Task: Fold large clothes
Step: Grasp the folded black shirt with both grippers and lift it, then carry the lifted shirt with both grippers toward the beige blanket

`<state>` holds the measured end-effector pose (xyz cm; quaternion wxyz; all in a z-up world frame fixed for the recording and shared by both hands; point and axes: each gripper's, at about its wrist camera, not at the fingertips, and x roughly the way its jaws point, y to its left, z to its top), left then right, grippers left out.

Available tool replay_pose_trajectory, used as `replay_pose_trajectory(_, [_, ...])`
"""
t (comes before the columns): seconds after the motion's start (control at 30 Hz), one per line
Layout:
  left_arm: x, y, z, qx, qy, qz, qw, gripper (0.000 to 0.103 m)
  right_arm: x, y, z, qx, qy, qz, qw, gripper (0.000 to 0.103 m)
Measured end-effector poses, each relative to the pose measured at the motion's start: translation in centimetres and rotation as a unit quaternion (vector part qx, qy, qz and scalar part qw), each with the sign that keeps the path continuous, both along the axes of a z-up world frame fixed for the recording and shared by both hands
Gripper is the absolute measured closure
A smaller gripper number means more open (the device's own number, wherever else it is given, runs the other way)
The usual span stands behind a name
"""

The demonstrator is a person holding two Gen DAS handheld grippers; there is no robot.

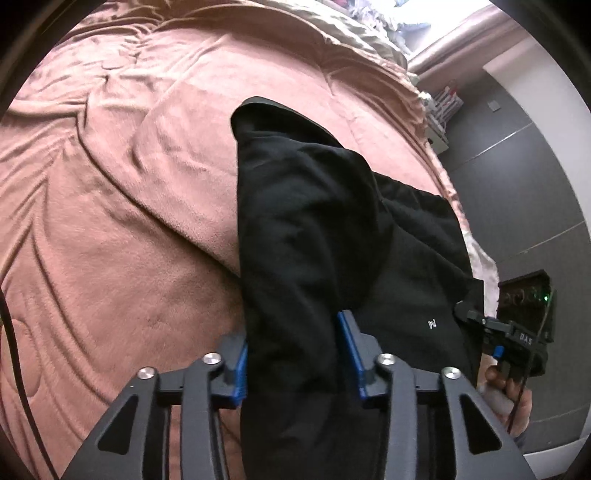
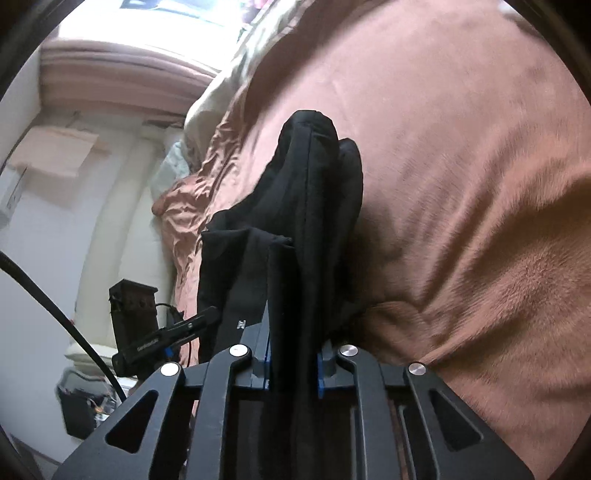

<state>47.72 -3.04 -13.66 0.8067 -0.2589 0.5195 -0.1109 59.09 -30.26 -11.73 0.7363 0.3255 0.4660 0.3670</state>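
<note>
A black garment (image 1: 317,229) hangs above a bed covered with a pinkish-brown blanket (image 1: 110,221). My left gripper (image 1: 293,354) is shut on a thick bunch of the black cloth between its blue pads (image 1: 351,350). My right gripper (image 2: 293,365) is shut on another edge of the same garment (image 2: 306,206), which hangs in folds in front of it. In the left wrist view the right gripper (image 1: 476,317) shows at the garment's right edge, held by a hand. In the right wrist view the left gripper (image 2: 207,317) shows at the garment's left edge.
The blanket (image 2: 461,184) fills most of the bed, with rumpled bedding (image 1: 369,33) at its far end. A grey wall (image 1: 517,166) is beyond the bed's edge in the left wrist view. A pale wall and clutter (image 2: 81,402) lie to the left in the right wrist view. A black cable (image 2: 66,317) crosses there.
</note>
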Motion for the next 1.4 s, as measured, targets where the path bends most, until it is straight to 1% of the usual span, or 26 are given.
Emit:
replay_pose_trajectory(0.03, [-0.2,0.1,0.2,-0.003,-0.003,0.001,1.0,0.065,-0.4,0.4,0.7,-0.005,-0.011,0.0,1.0,0.09])
replay_pose_trajectory(0.13, [-1.4,0.5,1.8,-0.011,-0.022,0.003,0.9997,0.067,-1.8,0.9,2.0,-0.009,-0.037,0.001,0.999,0.09])
replay_pose_trajectory(0.37, [-4.8,0.0,6.7,-0.027,-0.072,0.004,0.997,0.071,-5.6,0.5,4.2,0.001,-0.083,-0.007,0.997,0.09])
replay_pose_trajectory(0.5, [-6.8,-1.1,9.9,-0.036,-0.108,-0.002,0.9934,0.073,-8.6,-1.0,6.1,0.009,-0.123,-0.016,0.992,0.091])
replay_pose_trajectory(0.63, [-8.0,-2.8,12.7,-0.046,-0.135,-0.015,0.9896,0.073,-11.3,-2.9,8.2,0.009,-0.16,-0.03,0.987,0.091])
replay_pose_trajectory(0.73, [-8.1,-5.0,14.7,-0.051,-0.152,-0.027,0.9867,0.073,-13.1,-4.7,9.7,0.001,-0.188,-0.042,0.981,0.091])
replay_pose_trajectory(0.83, [-8.2,-7.6,16.7,-0.055,-0.167,-0.039,0.9836,0.073,-14.6,-6.9,10.5,-0.007,-0.206,-0.056,0.977,0.091])
replay_pose_trajectory(1.03, [-8.1,-13.5,19.4,-0.068,-0.183,-0.064,0.9787,0.073,-17.2,-10.9,12.2,-0.021,-0.226,-0.08,0.971,0.091])
replay_pose_trajectory(1.13, [-7.8,-16.3,20.0,-0.071,-0.186,-0.079,0.9768,0.073,-18.5,-12.8,12.7,-0.031,-0.233,-0.095,0.967,0.091])
replay_pose_trajectory(1.4, [-7.1,-24.9,20.7,-0.093,-0.182,-0.117,0.9718,0.073,-22.2,-18.5,14.6,-0.058,-0.243,-0.129,0.96,0.091])
